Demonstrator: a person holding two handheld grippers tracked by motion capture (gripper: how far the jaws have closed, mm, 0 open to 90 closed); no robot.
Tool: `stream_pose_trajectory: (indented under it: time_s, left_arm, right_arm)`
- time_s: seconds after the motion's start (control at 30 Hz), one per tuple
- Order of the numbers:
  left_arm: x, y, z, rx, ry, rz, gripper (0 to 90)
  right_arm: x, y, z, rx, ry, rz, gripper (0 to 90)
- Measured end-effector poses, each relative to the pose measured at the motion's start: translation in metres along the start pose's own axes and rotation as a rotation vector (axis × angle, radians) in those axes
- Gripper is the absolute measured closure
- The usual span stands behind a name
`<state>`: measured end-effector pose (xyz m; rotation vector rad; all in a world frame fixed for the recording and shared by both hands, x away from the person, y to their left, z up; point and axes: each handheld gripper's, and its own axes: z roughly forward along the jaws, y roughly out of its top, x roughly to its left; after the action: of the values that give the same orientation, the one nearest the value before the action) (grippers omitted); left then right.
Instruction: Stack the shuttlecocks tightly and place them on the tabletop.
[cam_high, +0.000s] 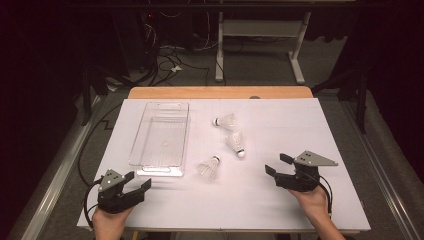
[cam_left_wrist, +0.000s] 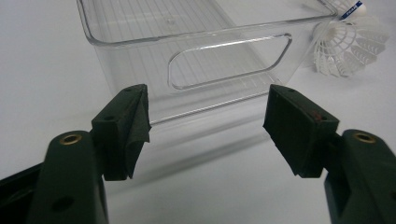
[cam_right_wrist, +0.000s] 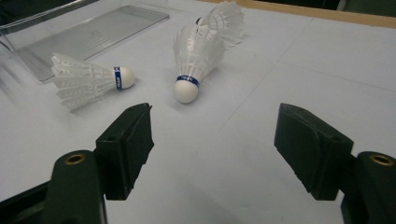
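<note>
Nothing binned yet: three shuttlecocks (cam_high: 235, 142) lying loose on the white table (cam_high: 300, 130) just right of the empty clear bin (cam_high: 161, 135), left gripper (cam_high: 135, 186) and right gripper (cam_high: 276, 164) both spread wide, grasping nothing.

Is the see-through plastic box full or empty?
Empty: the clear rectangular plastic box has a bare ribbed bottom, and all three white feather shuttlecocks lie outside it.

The right gripper (cam_right_wrist: 215, 149) hangs over the white worktop (cam_right_wrist: 280, 84) with its black jaws spread wide and nothing between them. Ahead lie three shuttlecocks: one on its side at left (cam_right_wrist: 88, 84), one with its cork toward the jaws (cam_right_wrist: 196, 51), another just behind it (cam_right_wrist: 226, 16). A clear tray (cam_right_wrist: 88, 32) sits beyond.
</note>
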<state>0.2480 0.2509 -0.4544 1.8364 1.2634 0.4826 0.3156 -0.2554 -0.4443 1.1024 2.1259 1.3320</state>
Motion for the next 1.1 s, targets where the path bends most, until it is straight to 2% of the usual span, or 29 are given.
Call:
stream_pose_trajectory:
  time_s: [0.4, 1.1]
  left_arm:
    - [0.000, 0.000, 0.001, 0.003, 0.001, 0.003, 32.0]
    - [0.000, 0.001, 0.001, 0.000, 0.000, -0.002, 32.0]
  right_arm:
    - [0.006, 0.011, 0.018, -0.019, 0.026, -0.006, 28.8]
    - [0.005, 0.023, 0.037, -0.004, 0.027, 0.011, 30.5]
